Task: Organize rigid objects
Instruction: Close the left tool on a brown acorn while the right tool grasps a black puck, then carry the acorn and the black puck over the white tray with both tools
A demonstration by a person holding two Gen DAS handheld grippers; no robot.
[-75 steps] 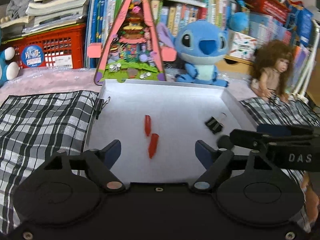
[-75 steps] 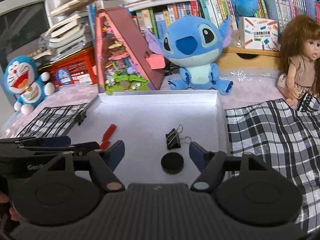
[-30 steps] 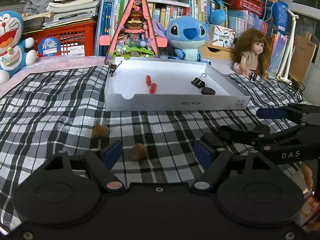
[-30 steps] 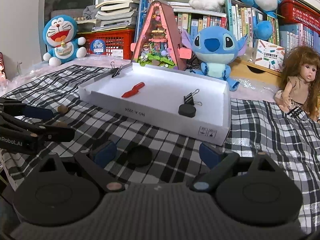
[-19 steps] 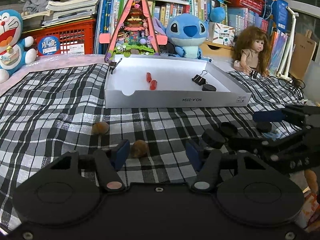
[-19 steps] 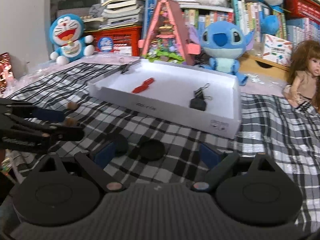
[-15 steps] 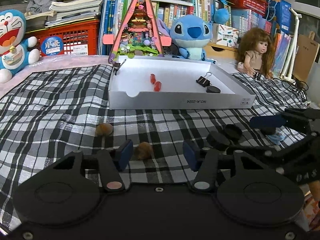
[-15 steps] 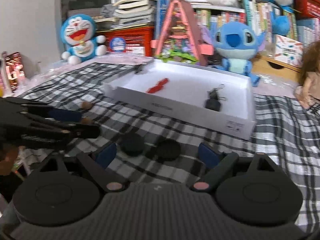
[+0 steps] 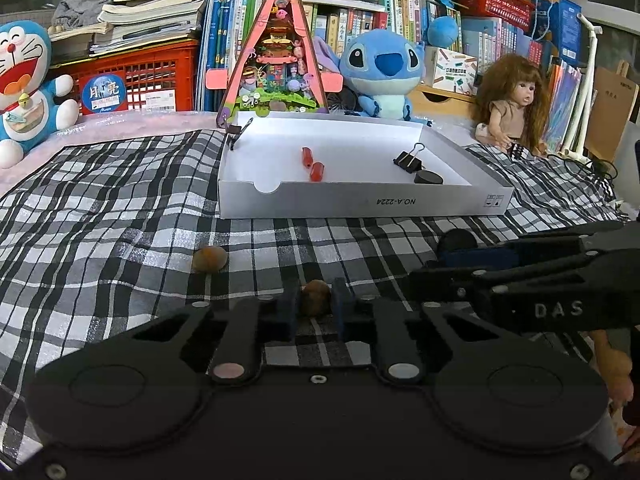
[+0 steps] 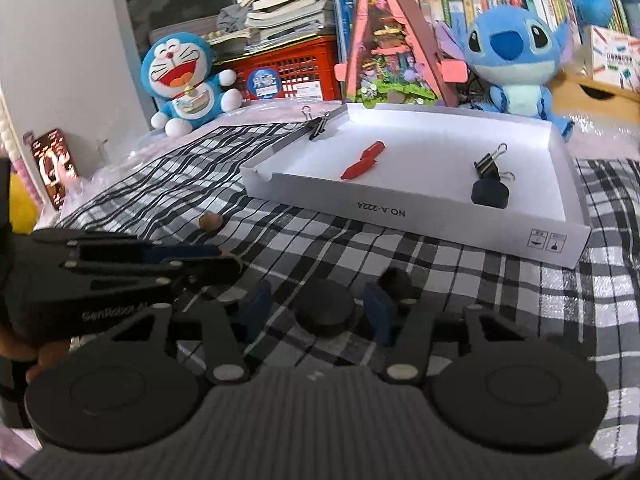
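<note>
My left gripper [image 9: 315, 304] is shut on a brown nut [image 9: 315, 302] that rests on the checked cloth. A second brown nut [image 9: 209, 259] lies to its left and shows in the right wrist view [image 10: 211, 222] too. My right gripper [image 10: 320, 312] is partly closed around a black disc [image 10: 325, 313] on the cloth, with its pads [image 10: 376, 312] close to the disc's sides but not clearly touching. Another black disc [image 10: 396, 278] lies just behind. The white tray [image 9: 360, 204] holds two red pieces [image 9: 313, 164], a black binder clip [image 9: 409, 159] and a black disc [image 9: 428, 178].
A binder clip [image 10: 318, 124] grips the tray's far left corner. Plush toys, a pink triangular model [image 9: 276, 60], a doll [image 9: 508, 108], books and a red crate line the back. The other gripper crosses each view at the side.
My left gripper has closed on the brown nut. My right gripper has narrowed around the black disc and moved closer to it. Both pulled back from the tray earlier.
</note>
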